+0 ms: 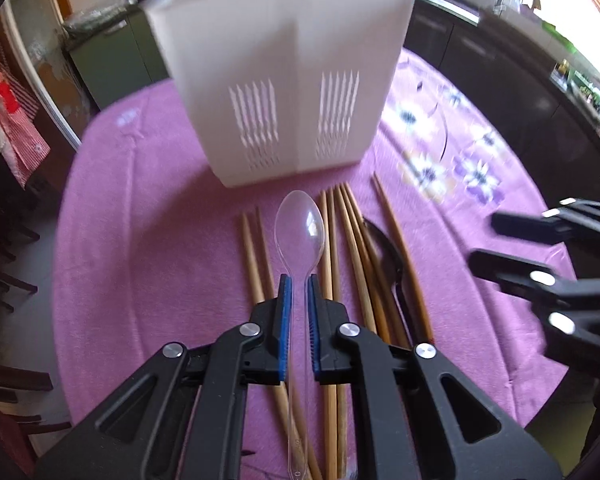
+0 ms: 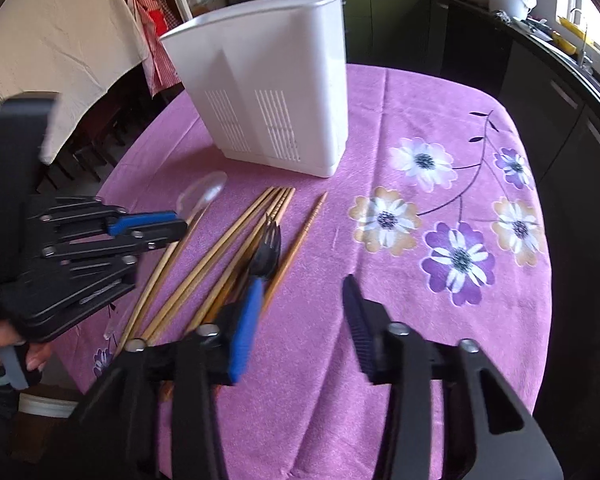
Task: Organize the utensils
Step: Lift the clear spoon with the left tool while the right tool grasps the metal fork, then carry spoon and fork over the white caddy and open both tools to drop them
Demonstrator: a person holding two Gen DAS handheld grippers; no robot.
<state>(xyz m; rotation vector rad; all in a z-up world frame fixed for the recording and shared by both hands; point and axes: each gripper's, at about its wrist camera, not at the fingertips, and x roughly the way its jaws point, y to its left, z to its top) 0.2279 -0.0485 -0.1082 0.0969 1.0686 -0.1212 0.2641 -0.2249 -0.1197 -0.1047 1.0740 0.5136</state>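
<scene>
Standing upright at the far side of the surface (image 2: 440, 352) was a white utensil holder (image 2: 276, 80), slotted vents low on its front wall, a divider line showing two compartments; contents couldn't be seen from either view, top rim blurred in the left wrist view. Surface was round, covered by a purple cloth (image 1: 148, 208) with a flower print (image 2: 460, 256) on the right side. Room: dark kitchen cabinets (image 2: 540, 92) and a counter behind and to the right, a window at far right, a white towel (image 2: 60, 40) and a red checked cloth (image 1: 16, 112) hanging to the left. Left gripper (image 1: 298, 284) had its jaws clamped on the handle of a clear plastic spoon (image 1: 300, 224), bowl pointing toward the holder, spoon above the chopsticks (image 2: 228, 248). Wooden chopsticks lay in a loose fan in front of the holder, tips toward it, one stick (image 2: 300, 240) apart to the right. Black plastic fork (image 2: 266, 250) lay on top of the bundle, touching several sticks. Right gripper (image 2: 296, 312) had jaws wide open, nothing between them, left finger (image 2: 246, 328) just over the chopstick ends near the fork. Person's hand (image 2: 8, 344) was visible on the left gripper's trigger.
</scene>
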